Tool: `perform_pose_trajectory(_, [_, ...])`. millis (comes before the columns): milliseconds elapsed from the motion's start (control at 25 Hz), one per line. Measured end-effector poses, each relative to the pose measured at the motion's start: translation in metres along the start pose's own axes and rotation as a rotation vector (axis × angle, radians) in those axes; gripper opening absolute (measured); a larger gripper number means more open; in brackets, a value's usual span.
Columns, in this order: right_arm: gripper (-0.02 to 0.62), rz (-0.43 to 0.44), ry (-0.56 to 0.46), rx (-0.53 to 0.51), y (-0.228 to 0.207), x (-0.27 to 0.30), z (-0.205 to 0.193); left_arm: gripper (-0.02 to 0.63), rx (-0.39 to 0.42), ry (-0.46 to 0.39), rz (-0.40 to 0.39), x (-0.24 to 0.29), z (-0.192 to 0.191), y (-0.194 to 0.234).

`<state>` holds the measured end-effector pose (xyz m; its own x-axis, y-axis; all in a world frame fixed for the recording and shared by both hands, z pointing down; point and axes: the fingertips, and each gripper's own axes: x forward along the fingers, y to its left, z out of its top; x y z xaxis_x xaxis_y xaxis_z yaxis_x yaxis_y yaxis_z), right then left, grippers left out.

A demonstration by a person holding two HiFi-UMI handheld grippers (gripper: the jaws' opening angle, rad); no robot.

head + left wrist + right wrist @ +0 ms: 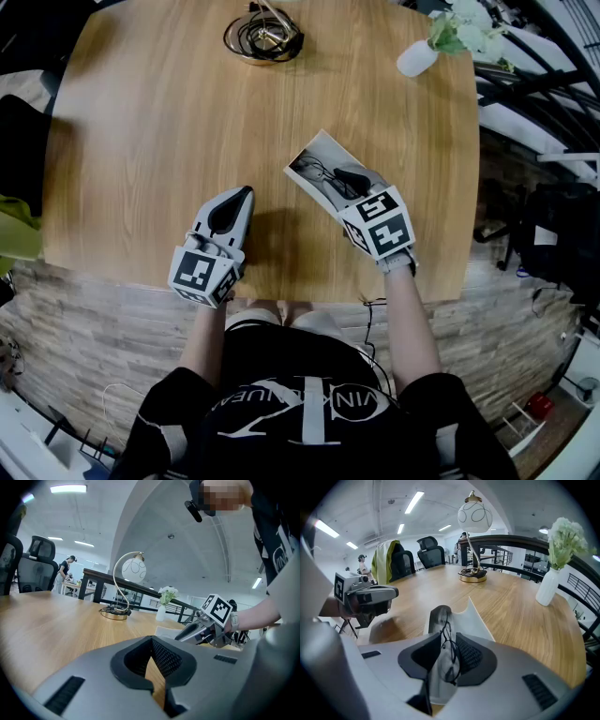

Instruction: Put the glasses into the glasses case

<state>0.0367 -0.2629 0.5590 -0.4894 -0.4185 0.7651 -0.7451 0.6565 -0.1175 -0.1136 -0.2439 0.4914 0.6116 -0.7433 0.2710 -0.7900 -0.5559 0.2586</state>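
Your left tongs sat shut, empty, over the surface, apart from the case. Left gripper view: nothing showed between them. Right gripper view: your right tongs stood apart around the glasses lying in the case; best, I judged, was lifting straight out, snagging nothing.

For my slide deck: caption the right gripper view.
Open right claw straddling glasses that lie in the open white case on the table.

The head view looks steeply down over the bench, while the cameras riding close behind the jaws of the left hand-held gripper and right hand-held gripper look low toward one and ten o'clock, sharing the lamp at twelve.
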Motion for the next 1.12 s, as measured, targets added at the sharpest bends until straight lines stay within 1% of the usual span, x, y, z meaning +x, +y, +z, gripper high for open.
perform_pose_trajectory(120, [0.109,0.019,0.002,0.047,-0.001,-0.001,-0.003,0.015,0.000,0.002,0.001,-0.001,-0.001,0.000])
perform_pose_trajectory(240, [0.109,0.033,0.010,0.062,0.000,-0.002,-0.005,0.015,-0.004,0.003,0.004,-0.002,-0.001,0.000])
perform_pose_trajectory(520, [0.110,0.050,0.033,0.039,0.004,-0.001,-0.008,0.015,-0.010,0.005,0.003,-0.003,-0.004,-0.001])
perform_pose_trajectory(760, [0.117,0.056,0.000,0.052,0.004,-0.007,-0.006,0.015,-0.010,0.005,0.005,-0.005,-0.004,-0.002])
perform_pose_trajectory(960, [0.126,0.047,-0.001,0.027,0.005,-0.012,-0.008,0.015,-0.009,0.000,0.003,-0.006,-0.003,-0.003])
perform_pose_trajectory(1120, [0.127,0.060,0.006,0.022,0.008,-0.014,-0.012,0.015,-0.010,0.002,0.002,-0.007,-0.004,-0.004])
